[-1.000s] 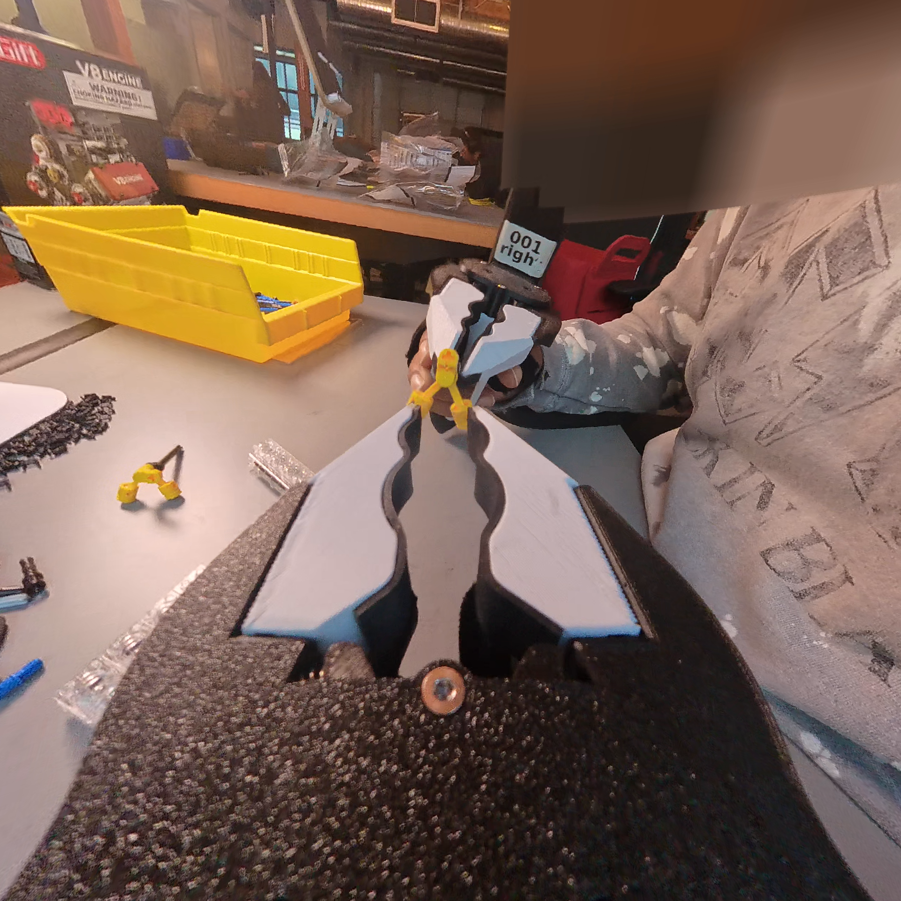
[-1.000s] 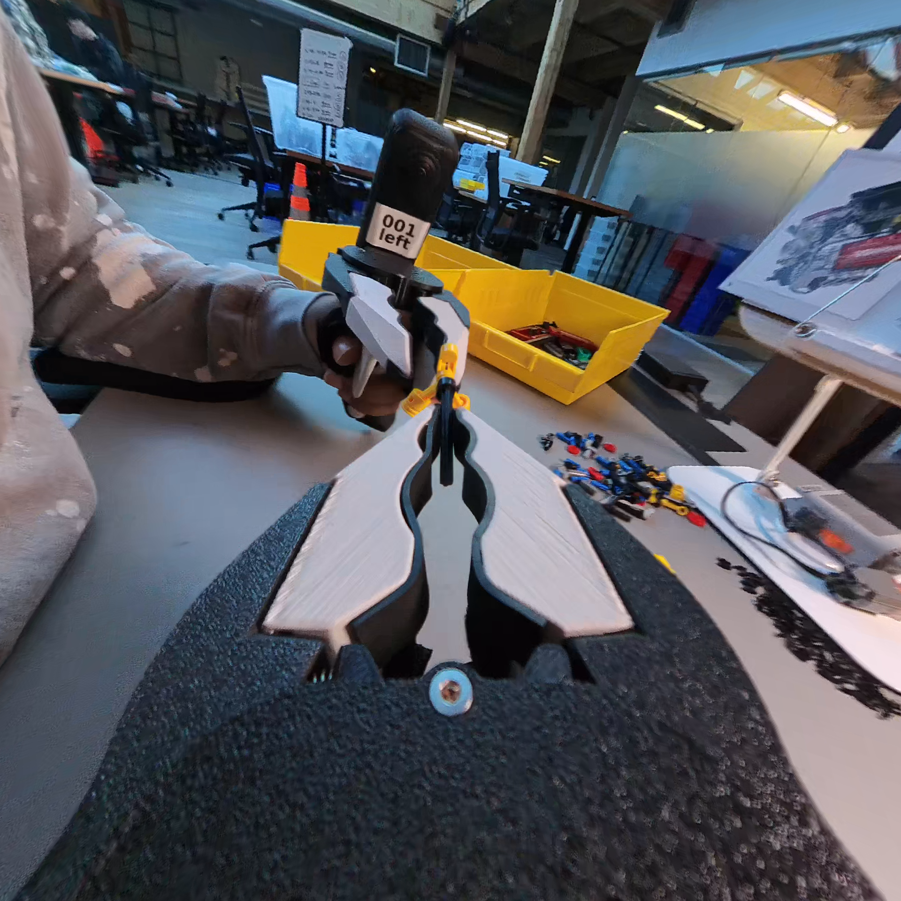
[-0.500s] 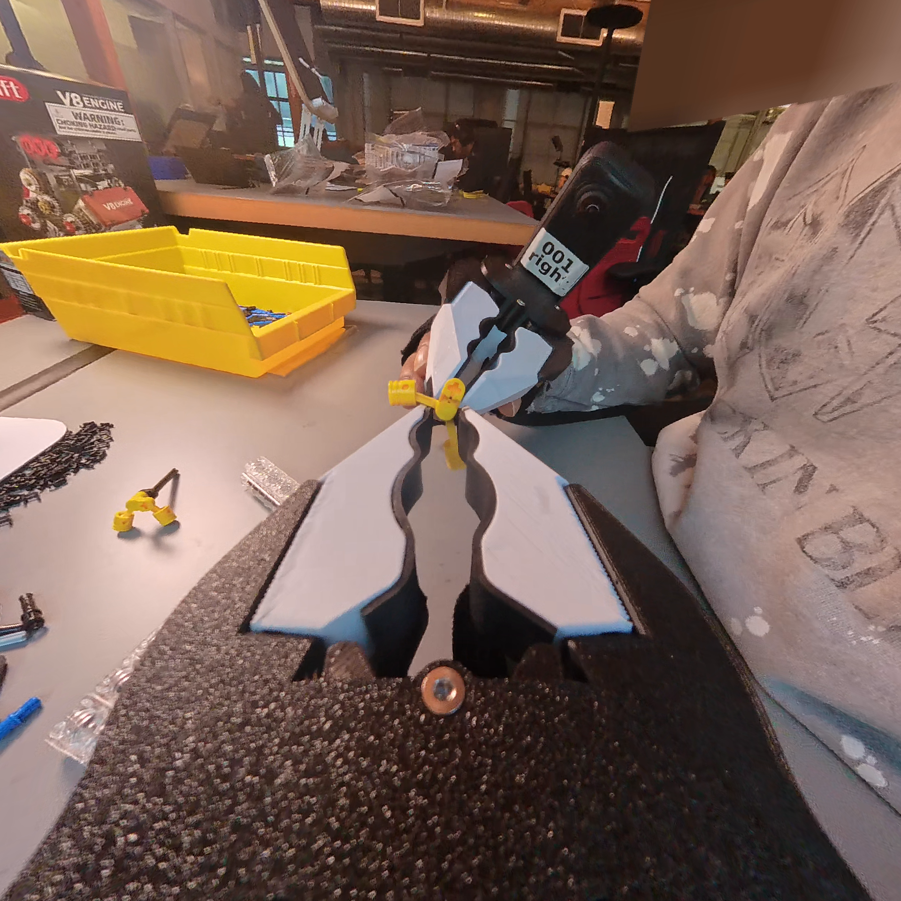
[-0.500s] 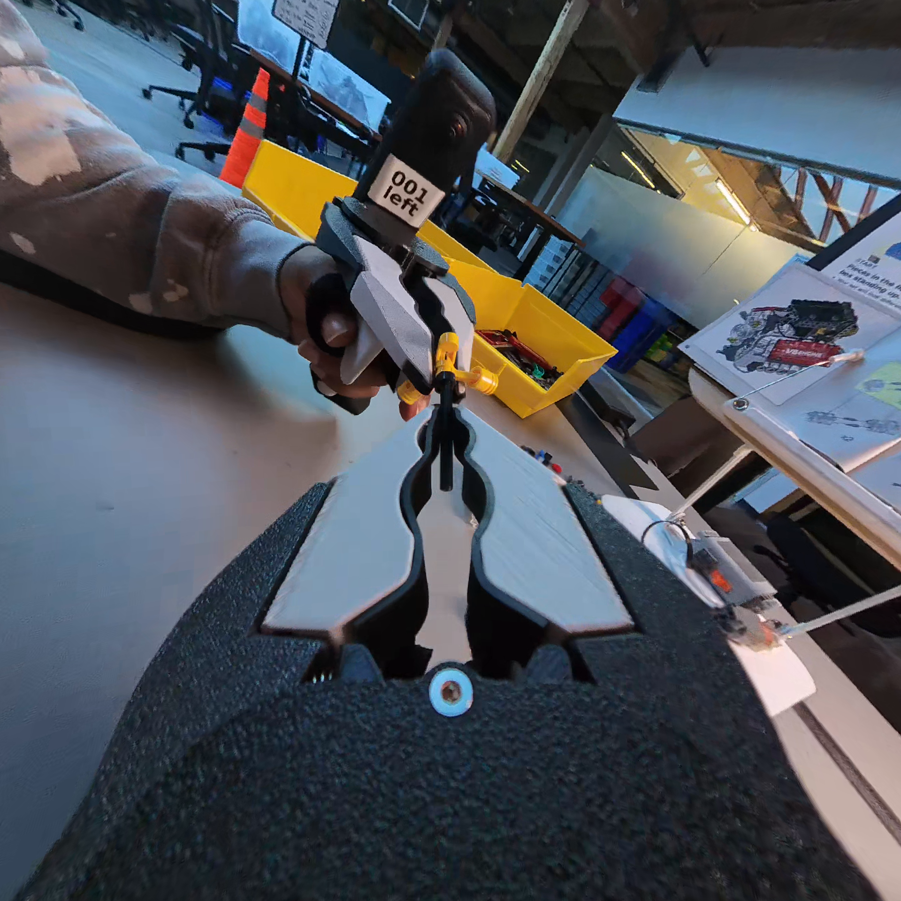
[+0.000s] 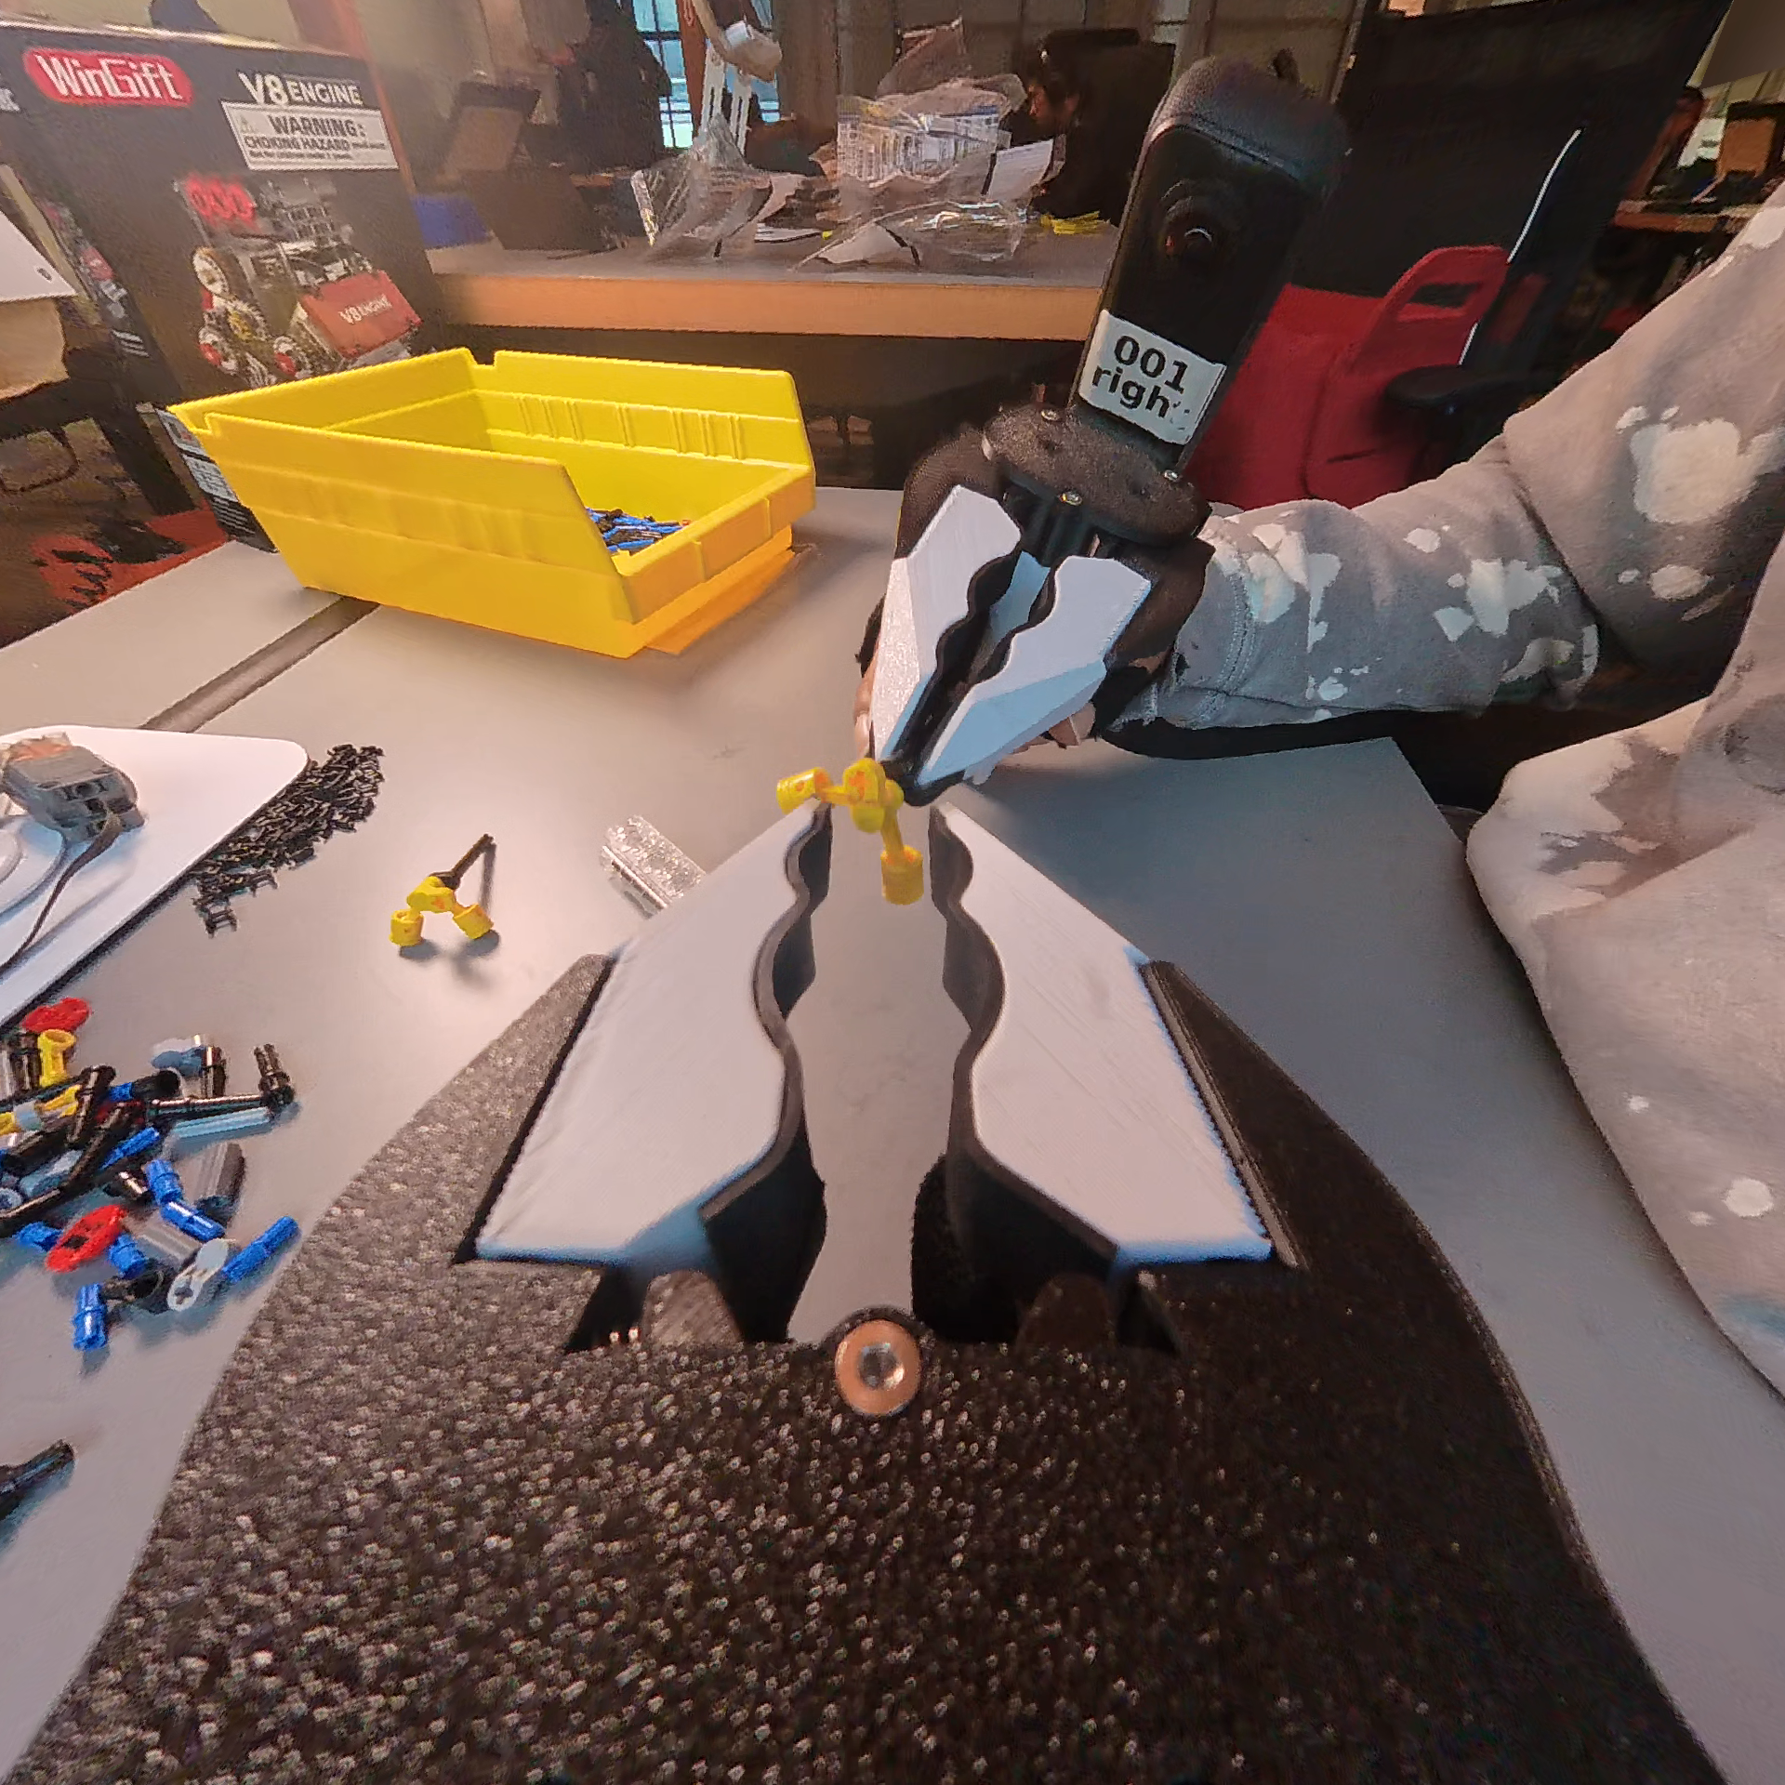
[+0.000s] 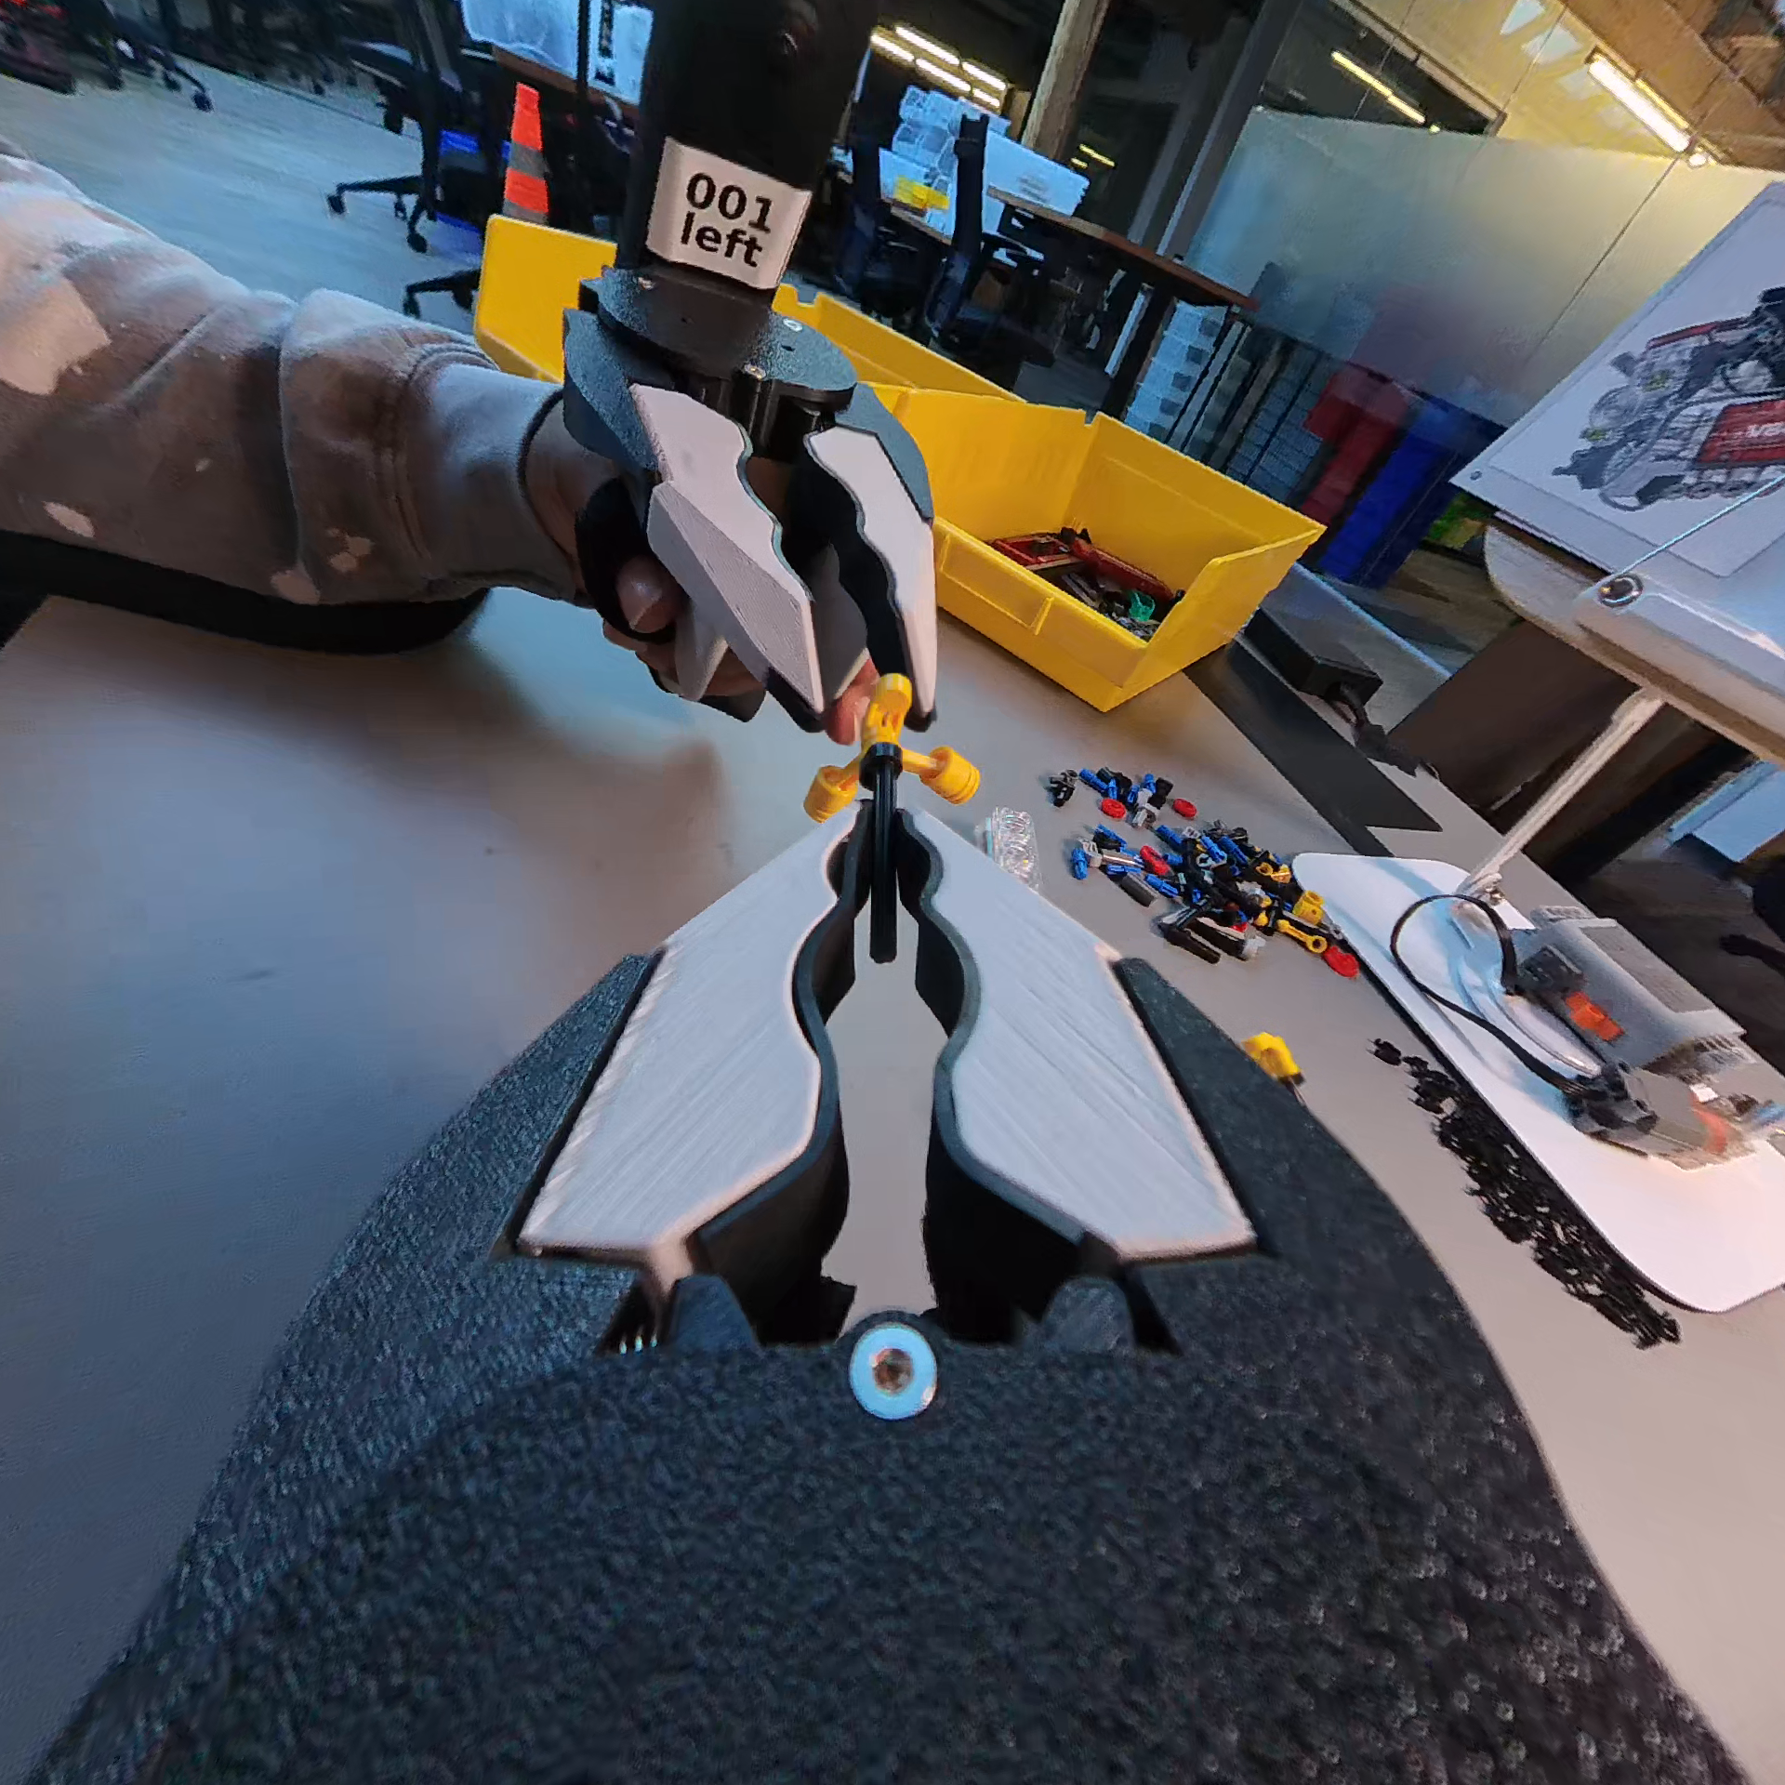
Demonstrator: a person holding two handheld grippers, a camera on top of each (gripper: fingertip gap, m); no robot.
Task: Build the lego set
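Reading the wrist views together: the left gripper (image 5: pixel 879 816) has let go. A second ago its jaws were nearly closed on the yellow three-arm assembly (image 5: pixel 860 787). Now there is a clear gap between them, and one yellow arm hangs in that gap just off the fingertips, with no contact that can be made out. In the right wrist view the left gripper's fingers are spread, and the top yellow arm sits just beside one tip, not clamped. The right gripper (image 6: pixel 881 821) is pinched down on the black axle (image 6: pixel 881 889), which runs back between its jaws, so the assembly is now carried by the right side alone, in the air above the grey table (image 5: pixel 1207 918). The assembly has also rotated since the first frame: both arms pointed down toward the left jaws then, whereas one now sticks out sideways and one hangs down. Both cameras have pitched down, so more of the tabletop shows. A second yellow assembly on a black axle (image 5: pixel 439 913) lies well to the side, in the same place as before, near a clear bag (image 5: pixel 652 860). The yellow bin (image 5: pixel 435 502), the loose pile of small parts (image 6: pixel 1198 869) and the white board carrying a grey motor (image 6: pixel 1623 1014) sit farther off.
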